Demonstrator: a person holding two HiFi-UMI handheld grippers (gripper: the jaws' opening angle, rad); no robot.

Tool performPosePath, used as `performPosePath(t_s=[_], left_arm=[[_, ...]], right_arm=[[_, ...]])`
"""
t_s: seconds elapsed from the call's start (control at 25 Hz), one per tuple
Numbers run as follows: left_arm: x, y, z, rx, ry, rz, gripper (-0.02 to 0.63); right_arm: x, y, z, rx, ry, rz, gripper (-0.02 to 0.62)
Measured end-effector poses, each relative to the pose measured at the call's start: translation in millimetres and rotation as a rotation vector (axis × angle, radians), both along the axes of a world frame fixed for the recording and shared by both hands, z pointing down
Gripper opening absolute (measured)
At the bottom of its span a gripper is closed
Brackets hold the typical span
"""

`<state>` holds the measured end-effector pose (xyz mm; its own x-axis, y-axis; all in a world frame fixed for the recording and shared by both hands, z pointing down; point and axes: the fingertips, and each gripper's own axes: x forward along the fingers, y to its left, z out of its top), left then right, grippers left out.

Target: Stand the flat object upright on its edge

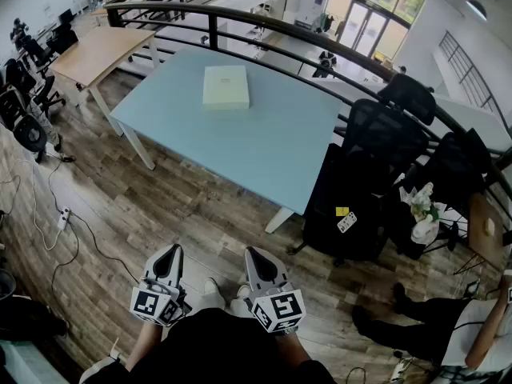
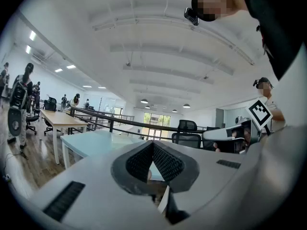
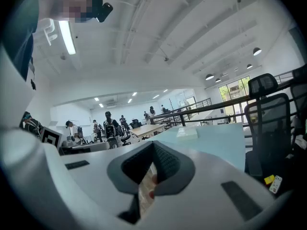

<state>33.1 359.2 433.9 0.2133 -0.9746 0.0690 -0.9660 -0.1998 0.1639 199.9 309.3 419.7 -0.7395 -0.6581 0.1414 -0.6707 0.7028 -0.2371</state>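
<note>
The flat box (image 1: 226,86) lies on the blue table (image 1: 272,154). The left gripper (image 1: 170,254) and right gripper (image 1: 256,256) are far from the table, closed and empty. Pushed crookedly, the box could flop back down.

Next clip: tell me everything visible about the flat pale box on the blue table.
The box is pale cream, square-ish and thin, with a plain matte top, possibly cardboard. It lies flat on its broad face, towards the far side of the light blue table. Only the table touches it; nothing rests on it.
</note>
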Motion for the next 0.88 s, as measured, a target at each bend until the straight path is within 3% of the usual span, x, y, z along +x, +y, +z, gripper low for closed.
performPosePath(t_s=[0.2, 0.52, 0.88], left_arm=[[-4, 7, -12, 0.003, 0.039, -0.034, 0.003], [-2, 12, -15, 0.03, 0.036, -0.004, 0.003], [-13, 6, -8, 0.02, -0.035, 0.003, 0.003]], right_arm=[[7, 8, 3, -0.019, 0.0, 0.005, 0.008], [4, 12, -2, -0.01, 0.002, 0.022, 0.008], [-7, 13, -2, -0.013, 0.017, 0.031, 0.008]])
